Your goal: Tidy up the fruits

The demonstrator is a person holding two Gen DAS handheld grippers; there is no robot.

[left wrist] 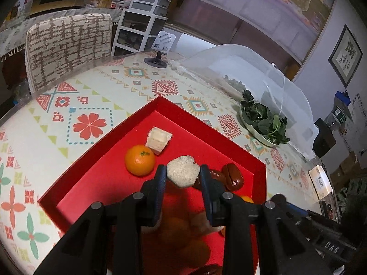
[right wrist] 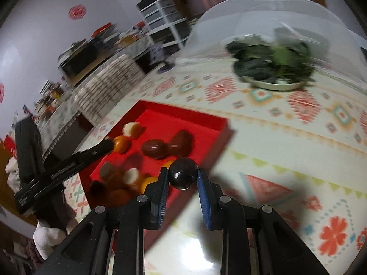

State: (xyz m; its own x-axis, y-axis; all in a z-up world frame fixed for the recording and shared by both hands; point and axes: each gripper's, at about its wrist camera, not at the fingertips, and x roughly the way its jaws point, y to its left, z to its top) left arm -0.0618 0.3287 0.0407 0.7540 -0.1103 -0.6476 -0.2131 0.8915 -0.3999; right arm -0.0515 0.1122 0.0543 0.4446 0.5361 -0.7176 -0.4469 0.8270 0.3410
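Observation:
My left gripper [left wrist: 183,174] is shut on a pale, rough chunk of fruit [left wrist: 183,170], held over the red tray [left wrist: 96,151]. On the tray floor lie an orange [left wrist: 140,160], a cream-coloured cube [left wrist: 158,139] and brown glossy fruits [left wrist: 232,177]. Under the fingers more orange and brown fruit lies blurred. My right gripper [right wrist: 183,177] is shut on a dark round fruit [right wrist: 183,173], above the tray's right edge [right wrist: 226,126]. The right wrist view also shows brown fruits [right wrist: 166,146] in the tray and the left gripper [right wrist: 107,145] reaching in from the left.
A plate of green leaves [left wrist: 263,121] stands beyond the tray beside a clear dome cover [left wrist: 252,73]. A phone stand [left wrist: 160,50] and a patterned chair [left wrist: 68,45] are at the table's far edge. A patterned cloth [left wrist: 91,123] covers the table.

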